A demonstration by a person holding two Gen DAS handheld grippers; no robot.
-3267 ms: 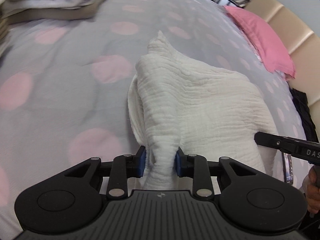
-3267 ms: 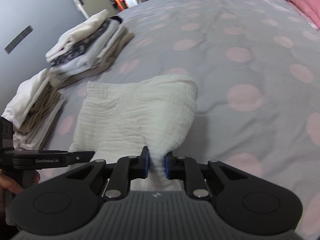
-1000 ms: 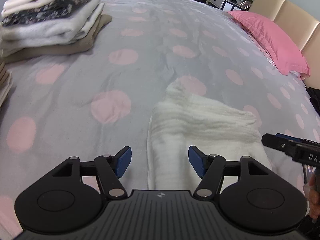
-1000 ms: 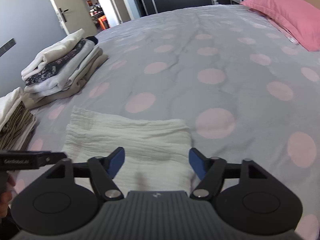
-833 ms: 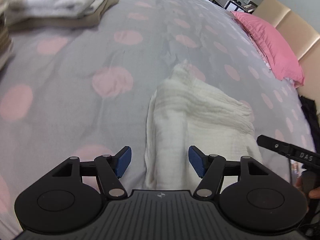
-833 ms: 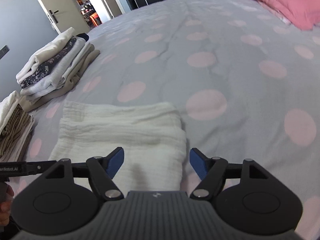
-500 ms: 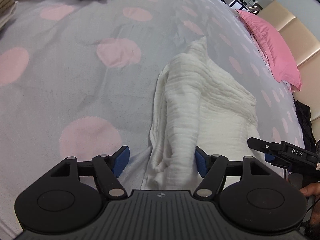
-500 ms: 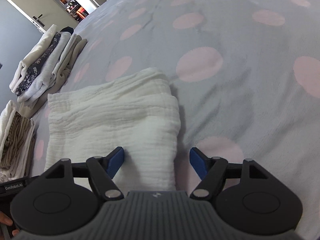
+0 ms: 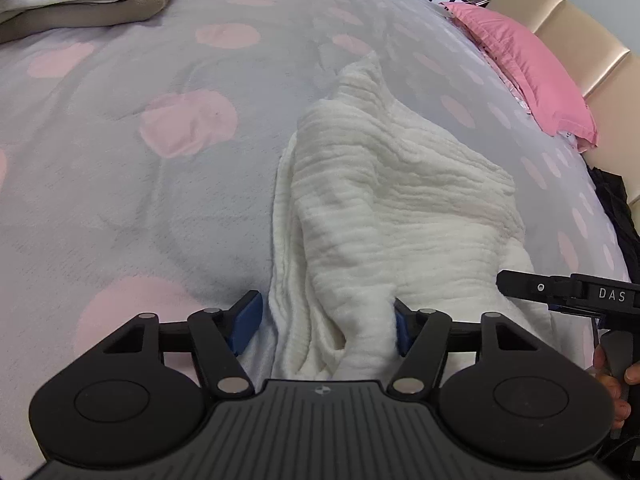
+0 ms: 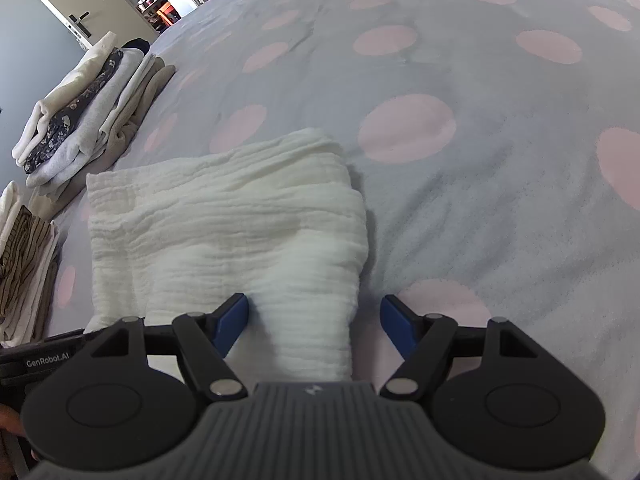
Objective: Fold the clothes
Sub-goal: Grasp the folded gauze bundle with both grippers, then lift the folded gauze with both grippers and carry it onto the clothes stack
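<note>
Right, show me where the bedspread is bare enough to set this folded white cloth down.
Bare bedspread lies right of the white cloth, and beyond it toward the pink pillow. It is crowded at the left edge, where the taller stack and the striped pile sit.

A grey bed cover (image 9: 120,208) with pink dots spreads across the bed. A pink pillow (image 9: 524,68) lies against a beige padded headboard (image 9: 576,32). A door (image 10: 76,8) stands open beyond the bed.
</note>
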